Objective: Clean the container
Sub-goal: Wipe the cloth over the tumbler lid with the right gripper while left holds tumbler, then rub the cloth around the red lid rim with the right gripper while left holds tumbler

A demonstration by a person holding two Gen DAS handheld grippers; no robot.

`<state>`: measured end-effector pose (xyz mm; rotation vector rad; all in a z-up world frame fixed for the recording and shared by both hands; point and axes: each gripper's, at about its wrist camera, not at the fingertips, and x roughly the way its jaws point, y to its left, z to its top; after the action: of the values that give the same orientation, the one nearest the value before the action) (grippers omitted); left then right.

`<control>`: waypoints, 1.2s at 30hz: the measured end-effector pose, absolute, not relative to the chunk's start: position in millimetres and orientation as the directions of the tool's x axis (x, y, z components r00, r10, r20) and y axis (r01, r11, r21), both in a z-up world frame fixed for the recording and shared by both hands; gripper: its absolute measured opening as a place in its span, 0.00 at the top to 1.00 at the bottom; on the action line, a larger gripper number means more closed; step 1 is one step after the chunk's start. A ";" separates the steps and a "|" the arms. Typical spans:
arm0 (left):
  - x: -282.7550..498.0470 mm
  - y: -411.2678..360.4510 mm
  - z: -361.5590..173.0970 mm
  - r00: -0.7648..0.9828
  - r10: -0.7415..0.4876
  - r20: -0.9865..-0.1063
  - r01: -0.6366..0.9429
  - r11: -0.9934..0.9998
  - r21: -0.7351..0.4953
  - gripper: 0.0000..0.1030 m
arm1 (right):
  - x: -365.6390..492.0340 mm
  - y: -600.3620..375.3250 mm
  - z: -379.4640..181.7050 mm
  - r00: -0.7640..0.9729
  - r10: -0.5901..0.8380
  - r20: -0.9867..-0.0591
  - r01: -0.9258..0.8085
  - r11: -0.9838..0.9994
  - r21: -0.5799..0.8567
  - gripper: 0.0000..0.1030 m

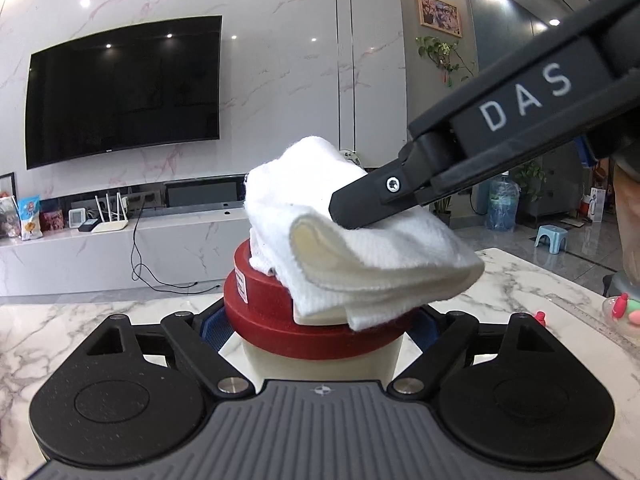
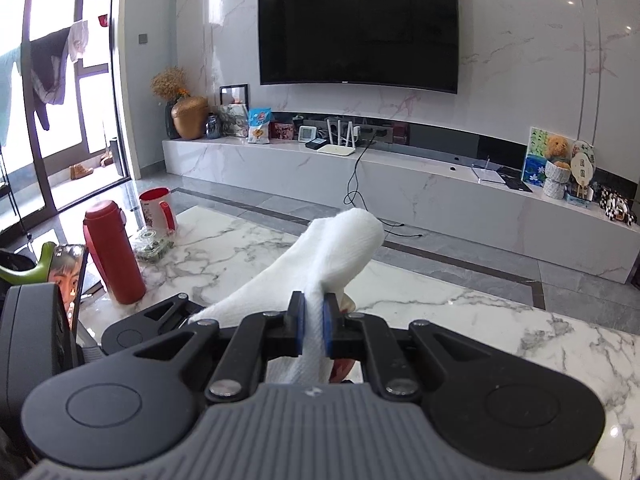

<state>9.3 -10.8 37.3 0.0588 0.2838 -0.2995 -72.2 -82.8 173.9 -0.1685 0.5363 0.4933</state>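
In the left wrist view my left gripper is shut on a cream container with a red lid, held upright between its blue pads. My right gripper reaches in from the upper right, shut on a folded white cloth that rests on the lid's top. In the right wrist view the right gripper pinches the white cloth between blue pads; the container is almost hidden under the cloth, only a red sliver shows.
A marble table lies below. On its left stand a red thermos, a red-and-white mug, a small glass jar and a phone. Small colourful toys sit at the table's right edge.
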 end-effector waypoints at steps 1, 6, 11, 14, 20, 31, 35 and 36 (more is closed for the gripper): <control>9.9 -10.7 37.2 0.915 -0.286 -0.284 0.302 0.953 0.014 0.20 | -72.1 -81.7 174.5 0.738 0.415 -0.532 -0.506 0.862 -0.028 0.90; 12.8 -11.3 36.5 0.915 -0.293 -0.279 0.309 0.951 0.015 0.21 | -70.6 -72.5 176.1 0.712 0.432 -0.554 -0.551 0.832 -0.060 0.90; 13.4 -12.4 37.1 0.913 -0.293 -0.282 0.310 0.951 0.016 0.21 | -62.7 -66.2 175.0 0.697 0.453 -0.556 -0.575 0.816 -0.056 0.90; 14.0 -12.2 37.7 0.912 -0.294 -0.285 0.311 0.950 0.016 0.21 | -56.0 -60.9 173.1 0.698 0.455 -0.554 -0.578 0.814 -0.060 0.90; 15.3 -12.2 38.1 0.911 -0.296 -0.287 0.314 0.949 0.015 0.21 | -50.8 -50.1 172.3 0.724 0.416 -0.551 -0.568 0.812 -0.133 0.90; 14.2 -11.3 37.0 0.907 -0.298 -0.297 0.317 0.948 0.015 0.21 | -62.8 -67.4 178.1 0.674 0.459 -0.578 -0.595 0.802 -0.057 0.90; 13.9 -11.4 36.7 0.906 -0.299 -0.300 0.318 0.948 0.014 0.21 | -68.7 -70.4 180.1 0.703 0.408 -0.582 -0.568 0.815 -0.115 0.90; 13.6 -11.6 36.7 0.906 -0.300 -0.300 0.318 0.948 0.014 0.21 | -69.7 -70.4 179.9 0.717 0.388 -0.579 -0.558 0.817 -0.145 0.90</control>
<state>13.6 -11.6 36.7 0.0629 0.3001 -0.3193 -69.7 -70.4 179.9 -0.3228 0.5612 0.5333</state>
